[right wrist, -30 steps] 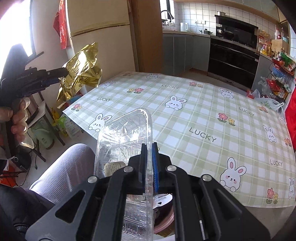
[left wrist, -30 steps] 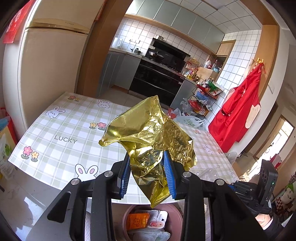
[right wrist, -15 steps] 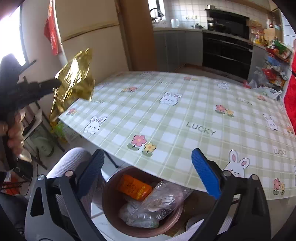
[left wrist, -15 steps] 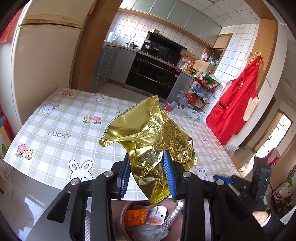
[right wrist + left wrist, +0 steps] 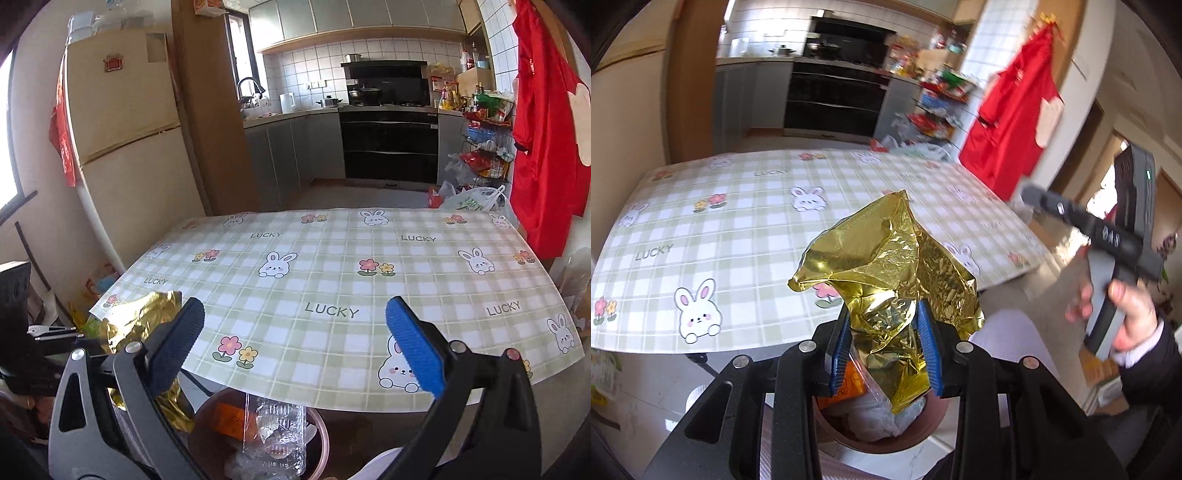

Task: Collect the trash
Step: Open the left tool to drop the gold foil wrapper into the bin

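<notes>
left gripper [image 5: 885,341] pinching gold wrapper [image 5: 886,266], right gripper [image 5: 295,345] agape — empty

Left view: looks down past its fingers [image 5: 925,347] at the bin [image 5: 886,439].
Right view: looks across the bench [image 5: 332,258].
Both see: bench, bin, kitchen.

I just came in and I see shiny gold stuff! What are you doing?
A person is collecting trash with a gripper in each hand. The left gripper is pinching a crumpled gold wrapper and holding it just above the brown bin by the table. The right gripper is wide open with nothing in it. A clear plastic box and an orange packet already lie in the bin. The gold wrapper is not in yet.
</notes>
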The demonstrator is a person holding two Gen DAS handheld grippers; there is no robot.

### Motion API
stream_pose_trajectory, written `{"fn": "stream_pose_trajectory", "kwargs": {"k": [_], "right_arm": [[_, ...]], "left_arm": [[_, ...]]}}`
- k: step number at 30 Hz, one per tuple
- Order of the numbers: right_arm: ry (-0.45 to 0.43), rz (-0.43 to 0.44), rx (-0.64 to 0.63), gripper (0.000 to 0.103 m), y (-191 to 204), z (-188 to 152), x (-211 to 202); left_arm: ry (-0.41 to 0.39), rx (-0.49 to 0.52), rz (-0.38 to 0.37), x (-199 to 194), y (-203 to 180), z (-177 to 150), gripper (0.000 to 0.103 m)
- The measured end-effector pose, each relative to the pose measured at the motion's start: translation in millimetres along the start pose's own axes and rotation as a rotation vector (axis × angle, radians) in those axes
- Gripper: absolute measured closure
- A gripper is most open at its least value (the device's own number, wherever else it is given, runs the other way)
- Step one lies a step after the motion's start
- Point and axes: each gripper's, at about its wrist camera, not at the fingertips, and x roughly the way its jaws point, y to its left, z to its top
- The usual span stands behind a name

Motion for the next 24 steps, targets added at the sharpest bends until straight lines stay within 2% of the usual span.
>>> {"fn": "stream_pose_trajectory", "kwargs": {"k": [14,15,18,24], "right_arm": [[0.012,-0.012,0.05,0.006,-12.3,-8.7,-0.6],[0.014,-0.012,0.051,0.006,-12.2,-9.1,-0.3],[0.02,-0.011,0.054,0.006,-12.5,-9.5,1.3],[0.045,-0.008,0.045,0.006,-9.1,-12.1,6.1]], "left_arm": [[0.124,0.073,-0.074,30.1,-24.1,-14.1,0.069],[0.131,0.075,-0.08,31.9,-24.5,-14.5,0.067],[0.144,0.074,-0.092,36.9,-26.0,-15.0,0.053],[0.125,0.017,-0.063,36.3,-12.2,-10.8,0.041]]}}
